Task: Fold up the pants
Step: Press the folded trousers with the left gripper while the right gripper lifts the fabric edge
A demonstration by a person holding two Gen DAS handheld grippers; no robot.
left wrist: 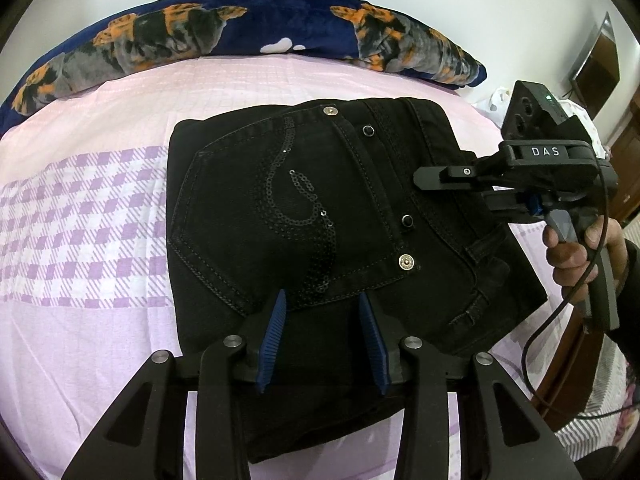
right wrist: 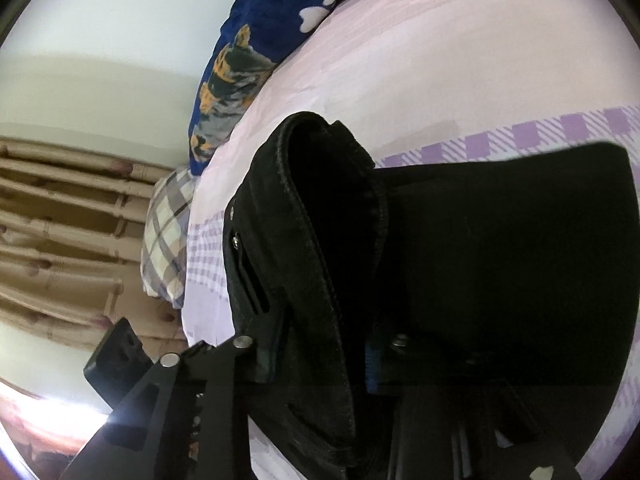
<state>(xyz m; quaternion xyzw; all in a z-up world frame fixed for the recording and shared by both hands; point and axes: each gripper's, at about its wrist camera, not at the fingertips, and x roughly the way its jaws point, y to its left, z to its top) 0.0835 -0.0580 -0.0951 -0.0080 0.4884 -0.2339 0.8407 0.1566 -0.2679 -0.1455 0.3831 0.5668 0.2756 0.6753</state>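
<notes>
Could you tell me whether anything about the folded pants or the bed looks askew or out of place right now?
Nothing looks damaged. The black pants lie folded on the pink bedsheet, but the waistband edge is lifted off the stack, between the fingers of the right gripper, so that side gapes open. The left gripper hovers open above the pocket.

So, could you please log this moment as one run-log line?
pants: folded on bed | left hand-held gripper: open above pants | right hand-held gripper: shut on pants

pants [right wrist: 500, 248] fabric hides right gripper [right wrist: 320, 364] fingertips
</notes>
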